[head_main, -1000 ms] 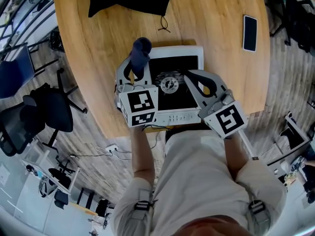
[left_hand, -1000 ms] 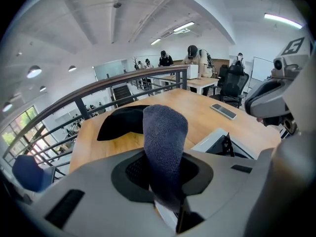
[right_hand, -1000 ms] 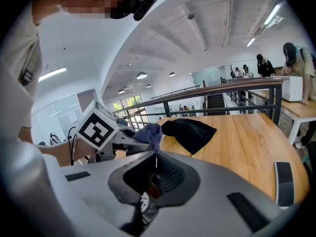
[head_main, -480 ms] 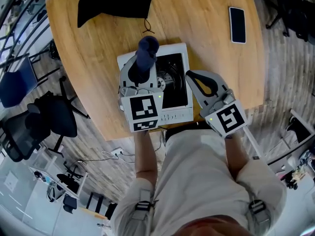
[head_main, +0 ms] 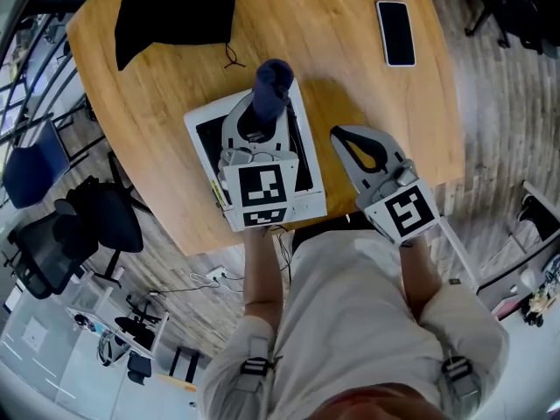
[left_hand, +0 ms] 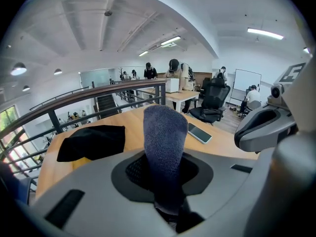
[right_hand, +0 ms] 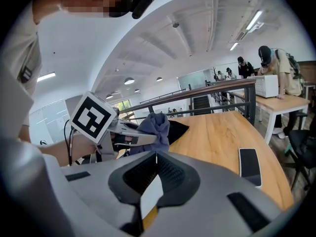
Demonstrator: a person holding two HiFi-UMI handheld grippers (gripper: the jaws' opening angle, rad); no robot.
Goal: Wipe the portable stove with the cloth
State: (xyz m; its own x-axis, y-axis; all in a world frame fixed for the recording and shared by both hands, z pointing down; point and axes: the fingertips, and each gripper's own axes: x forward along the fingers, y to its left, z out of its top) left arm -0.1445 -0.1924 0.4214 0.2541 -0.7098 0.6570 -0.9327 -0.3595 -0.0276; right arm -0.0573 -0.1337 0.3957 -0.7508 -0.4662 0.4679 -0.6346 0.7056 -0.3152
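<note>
Our left claw (head_main: 262,116) clamps the cloth (head_main: 273,79) over the stove (head_main: 308,198) by the surface (head_main: 350,51) edge, right claw (head_main: 343,138) shut & empty, so w/o bracing we could shove it off.

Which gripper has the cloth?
The left gripper, jaws shut on the blue cloth over the stove; the right gripper is shut, empty, beside it.

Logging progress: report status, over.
Left gripper shut on cloth, at the stove's far edge. Right gripper shut, empty, beside the stove. Phone and black bag lie apart; nothing in the way.
</note>
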